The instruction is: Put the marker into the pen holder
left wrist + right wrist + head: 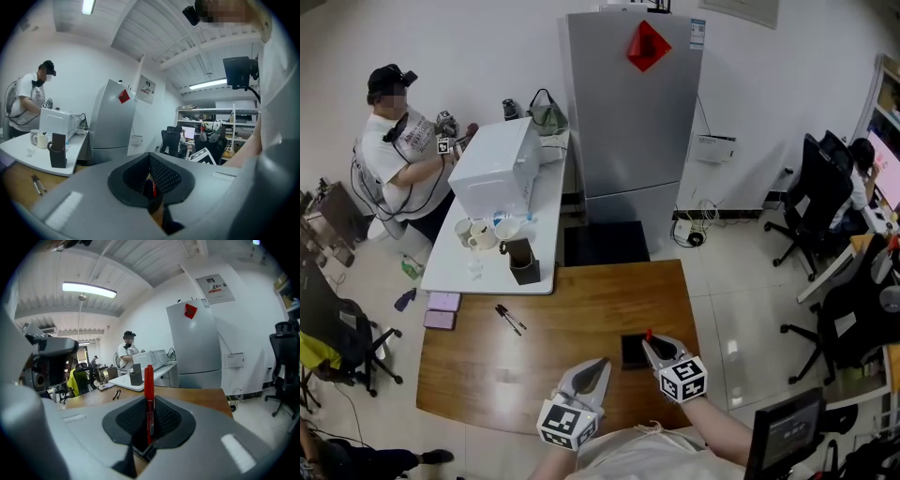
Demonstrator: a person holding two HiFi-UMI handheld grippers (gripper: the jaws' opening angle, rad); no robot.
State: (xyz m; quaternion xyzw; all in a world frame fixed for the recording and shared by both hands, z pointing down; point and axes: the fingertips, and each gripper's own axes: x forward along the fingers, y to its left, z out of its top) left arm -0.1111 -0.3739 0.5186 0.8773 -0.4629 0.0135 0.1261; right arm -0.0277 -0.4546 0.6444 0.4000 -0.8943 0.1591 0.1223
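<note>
The right gripper [148, 425] pinches a red marker [148, 385] between its jaws, the marker standing upright with its tip above them; the left gripper [151, 180] sits just beside it with its jaws pressed together on nothing; both hang over the near edge of the wooden table [581, 309], by a flat black object [634, 352]; two pens [510, 319] lie farther out; the dark pen holder [523, 262] stands well apart on the white table [487, 277] beyond.

The right gripper [149, 420] clamped a red marker [149, 390] upright. Two pens [116, 394] lay near the wooden tabletop's [197, 397] far-left edge.
</note>
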